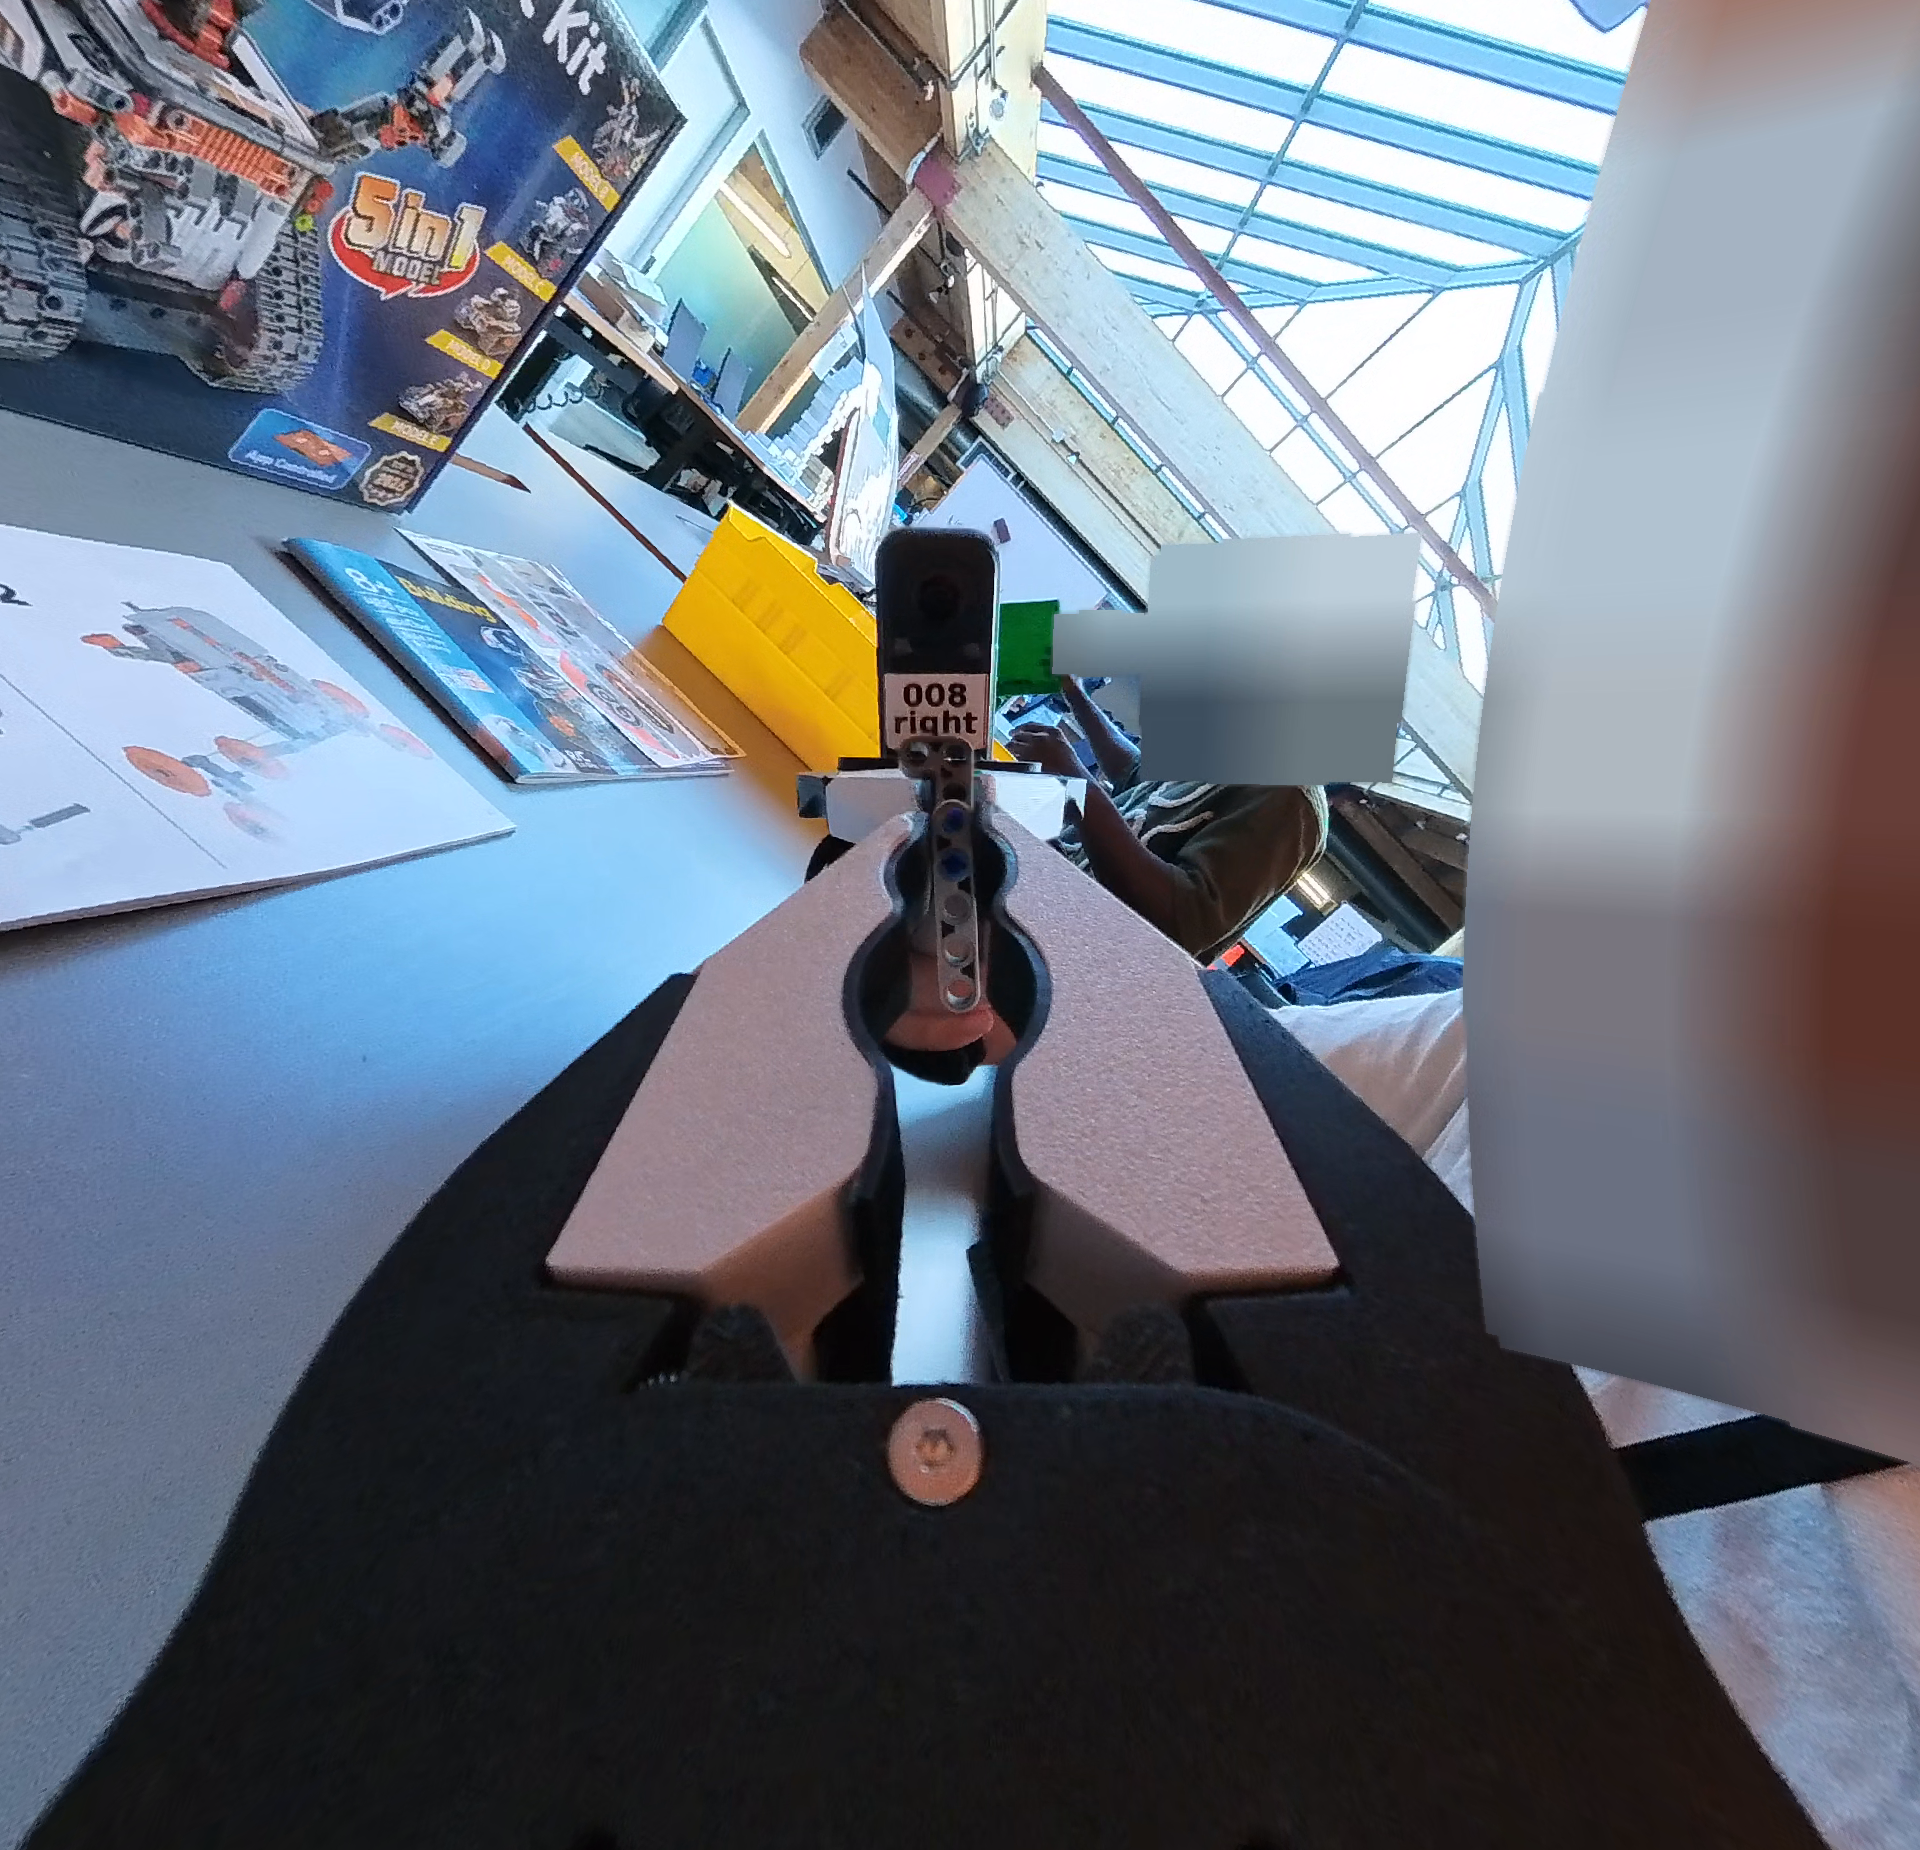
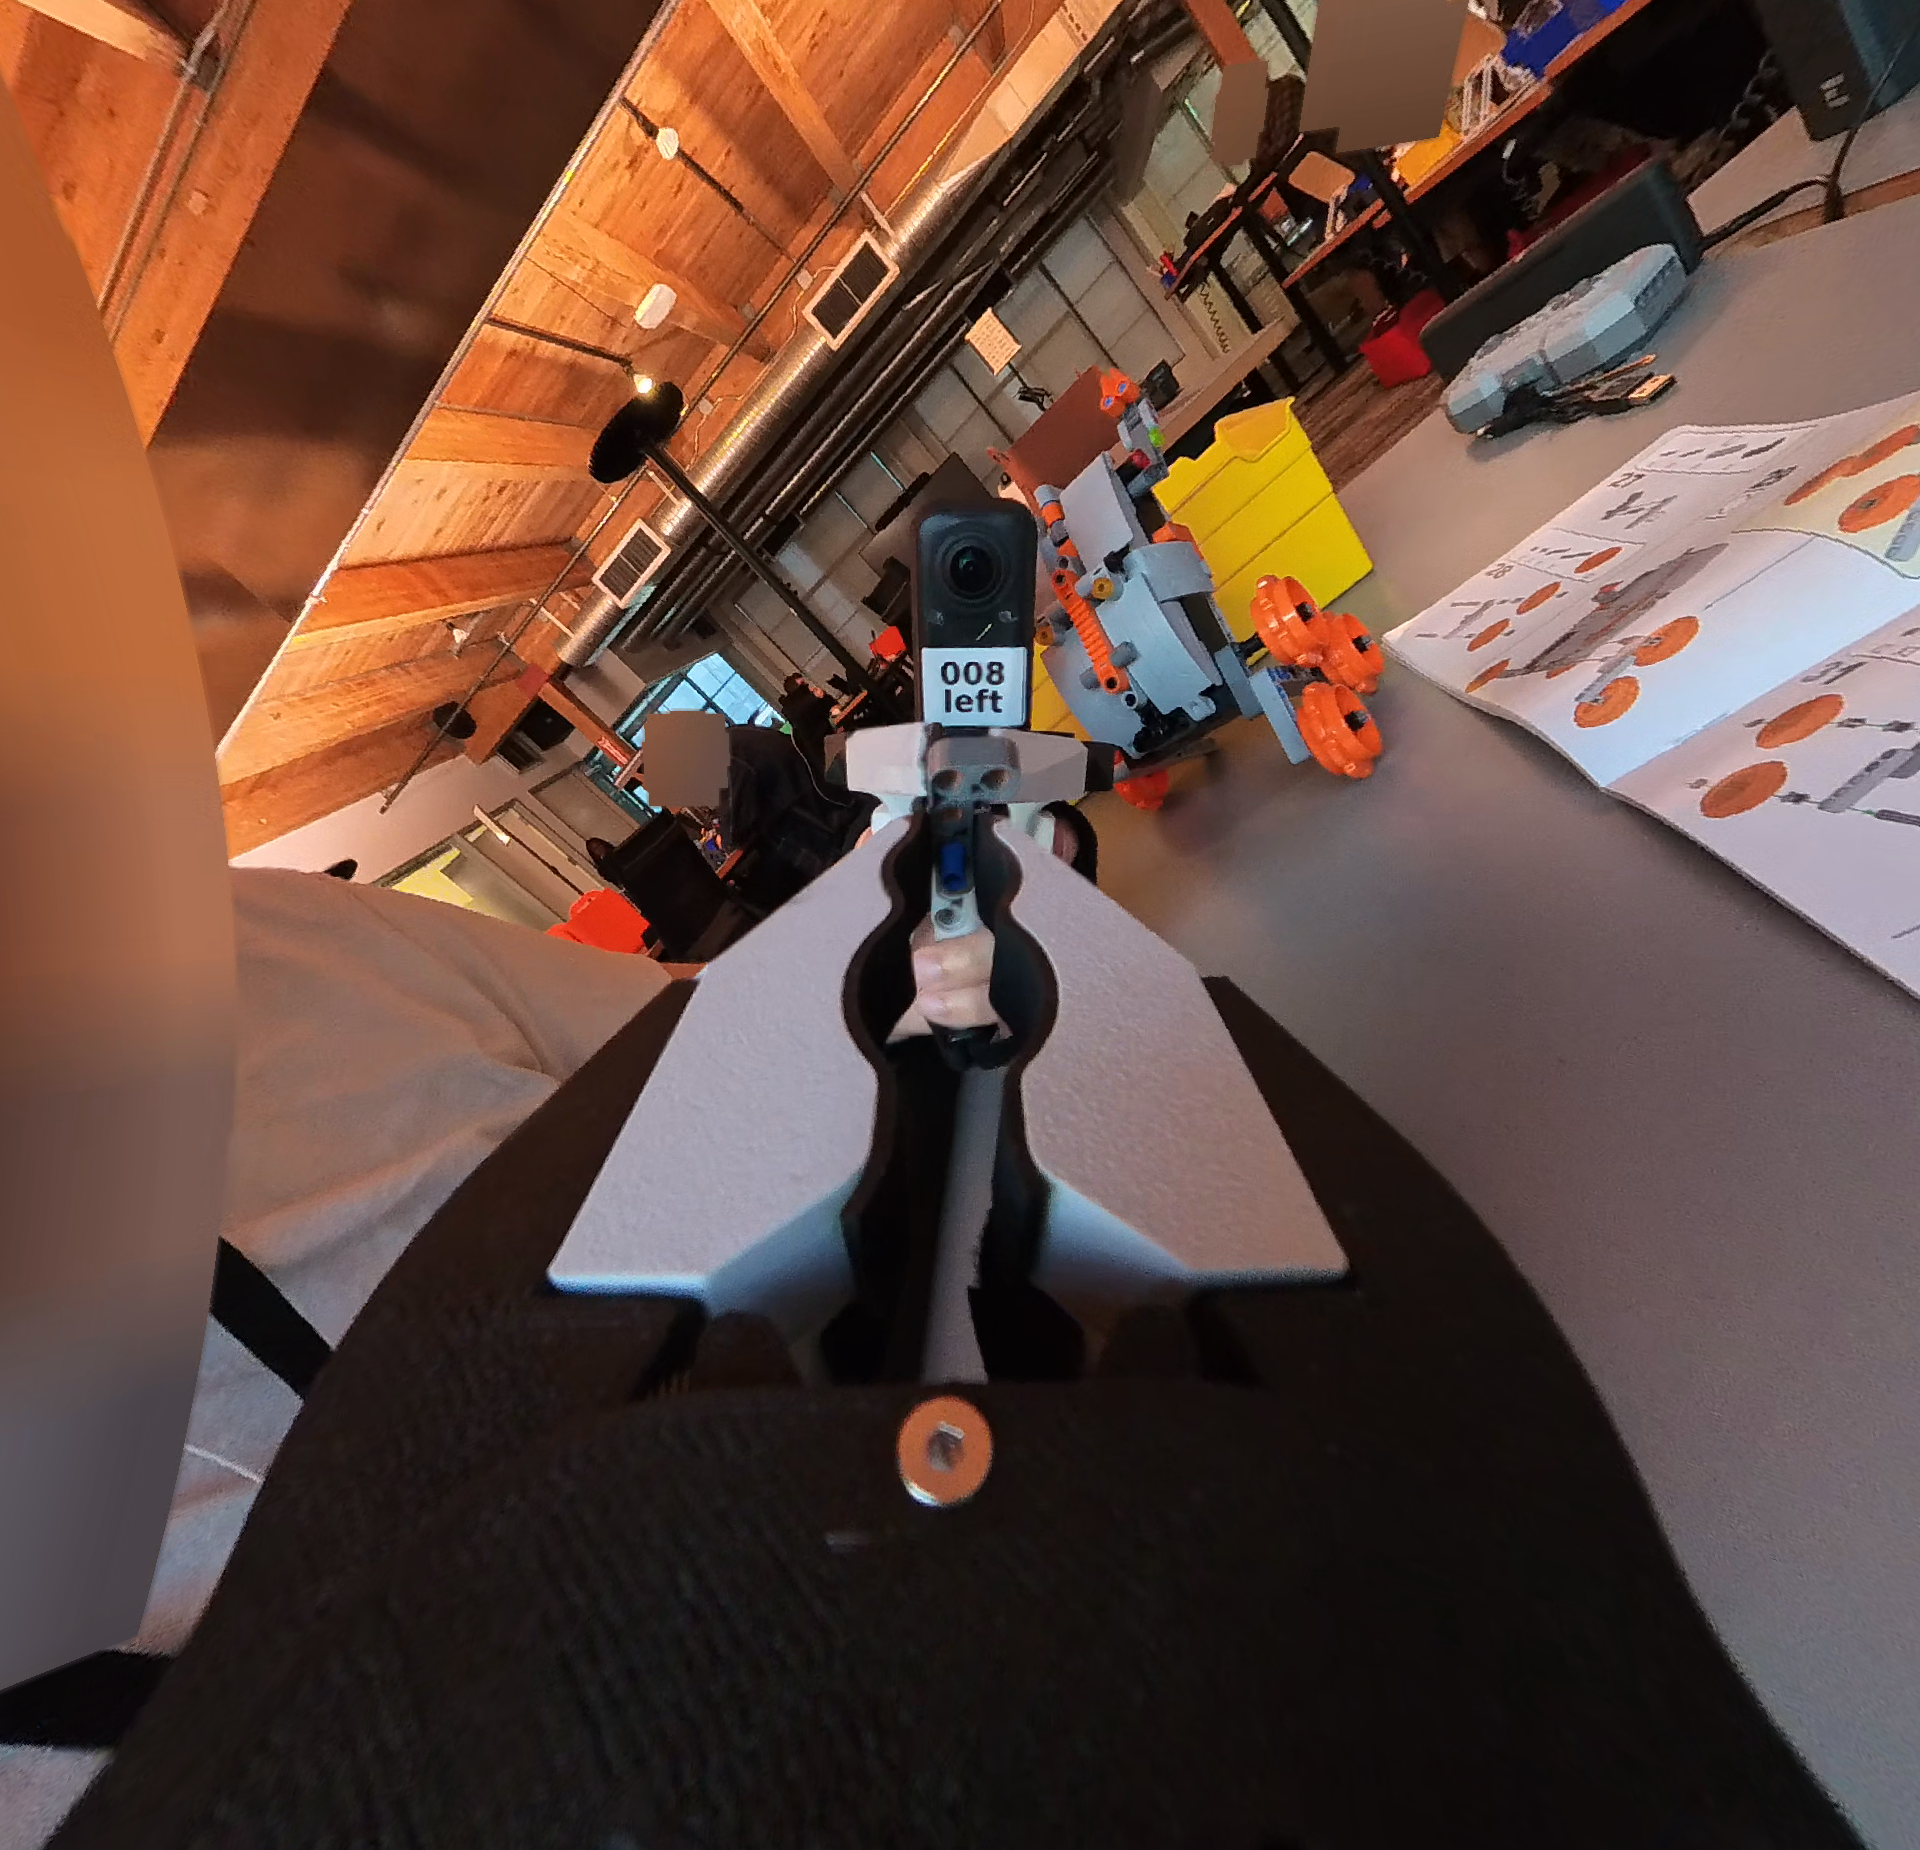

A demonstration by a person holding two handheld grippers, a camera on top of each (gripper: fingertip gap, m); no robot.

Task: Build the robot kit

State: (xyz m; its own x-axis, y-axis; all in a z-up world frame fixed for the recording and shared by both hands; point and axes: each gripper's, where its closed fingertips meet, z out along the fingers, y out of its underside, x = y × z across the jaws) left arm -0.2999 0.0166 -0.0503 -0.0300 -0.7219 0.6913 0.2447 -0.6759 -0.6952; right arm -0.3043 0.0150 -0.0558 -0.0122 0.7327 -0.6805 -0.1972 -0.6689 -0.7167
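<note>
My two grippers face each other tip to tip above a grey table (image 1: 312, 1073). My left gripper (image 1: 940, 826) is shut on a narrow grey beam with holes and blue pins (image 1: 951, 927), which runs back between its jaws. The right gripper (image 1: 943, 770) meets the beam's far end. In the right wrist view my right gripper (image 2: 951, 832) is shut on the same grey beam (image 2: 951, 901) with a blue pin. The left gripper (image 2: 971, 756) pinches a short grey holed piece (image 2: 971, 784) at the beam's far end. A hand (image 2: 951, 979) shows behind.
A dark blue kit box (image 1: 312, 190), an open instruction sheet (image 1: 208, 720), a booklet (image 1: 520, 657) and a yellow bin (image 1: 779, 637) are on the table. A partly built grey model with orange wheels (image 2: 1153, 637) and a grey block (image 2: 1558, 346) stand farther off. People sit behind. The tips of both grippers are at nearly the same place.
</note>
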